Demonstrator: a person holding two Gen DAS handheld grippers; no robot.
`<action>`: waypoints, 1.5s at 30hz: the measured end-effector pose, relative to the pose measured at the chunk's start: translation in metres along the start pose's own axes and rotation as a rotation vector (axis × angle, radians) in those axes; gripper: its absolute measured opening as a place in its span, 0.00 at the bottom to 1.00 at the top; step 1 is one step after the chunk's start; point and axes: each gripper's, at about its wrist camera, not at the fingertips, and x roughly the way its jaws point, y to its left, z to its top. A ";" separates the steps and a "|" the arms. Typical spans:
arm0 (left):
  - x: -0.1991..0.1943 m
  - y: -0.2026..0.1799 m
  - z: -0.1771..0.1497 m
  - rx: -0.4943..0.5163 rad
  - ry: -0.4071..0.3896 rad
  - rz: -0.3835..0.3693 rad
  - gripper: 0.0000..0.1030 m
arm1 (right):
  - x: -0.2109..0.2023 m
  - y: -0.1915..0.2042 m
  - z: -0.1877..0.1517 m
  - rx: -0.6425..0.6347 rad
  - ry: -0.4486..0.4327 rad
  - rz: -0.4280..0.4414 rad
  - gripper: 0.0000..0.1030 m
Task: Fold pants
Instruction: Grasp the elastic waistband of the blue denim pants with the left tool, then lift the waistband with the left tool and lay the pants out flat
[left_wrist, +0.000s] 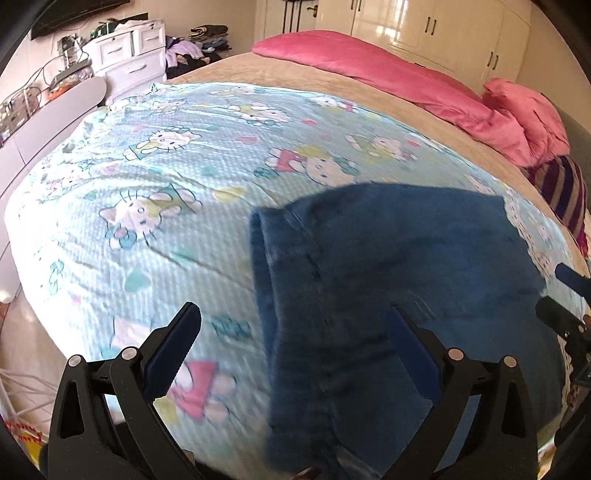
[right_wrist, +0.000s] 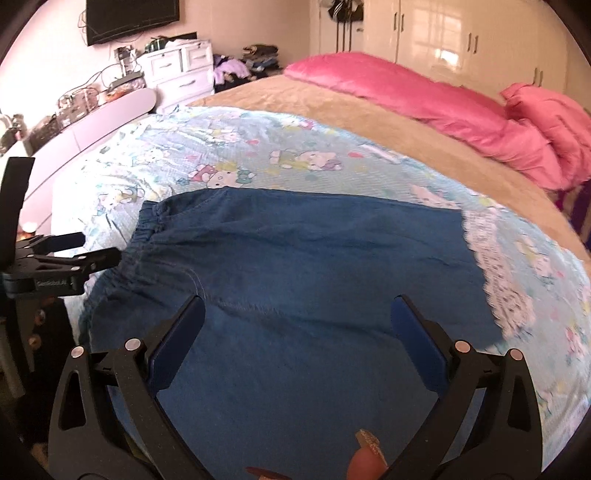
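Blue denim pants (right_wrist: 303, 266) lie flat on a light blue cartoon-print sheet (right_wrist: 229, 147) on the bed, elastic waistband to the left. They also show in the left wrist view (left_wrist: 399, 266), blurred. My right gripper (right_wrist: 295, 317) is open and empty, hovering over the middle of the pants. My left gripper (left_wrist: 291, 325) is open and empty, over the waistband edge of the pants. The left gripper also shows at the left edge of the right wrist view (right_wrist: 85, 247), beside the waistband. The right gripper shows at the right edge of the left wrist view (left_wrist: 565, 295).
A beige bedspread (right_wrist: 332, 107) lies beyond the sheet, with pink pillows (right_wrist: 424, 92) at the head. White drawers (right_wrist: 181, 66), a cluttered desk (right_wrist: 74, 107) and clothes piles stand left of the bed. Wardrobes (right_wrist: 461, 40) line the far wall.
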 end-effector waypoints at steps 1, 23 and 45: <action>0.004 0.003 0.004 -0.008 0.003 0.003 0.96 | 0.007 0.002 0.006 -0.008 0.008 0.008 0.92; 0.089 0.028 0.061 0.007 0.075 -0.061 0.96 | 0.123 0.008 0.084 -0.258 0.113 -0.014 0.92; 0.038 0.005 0.040 0.126 -0.155 -0.195 0.31 | 0.185 0.041 0.102 -0.593 0.163 0.066 0.87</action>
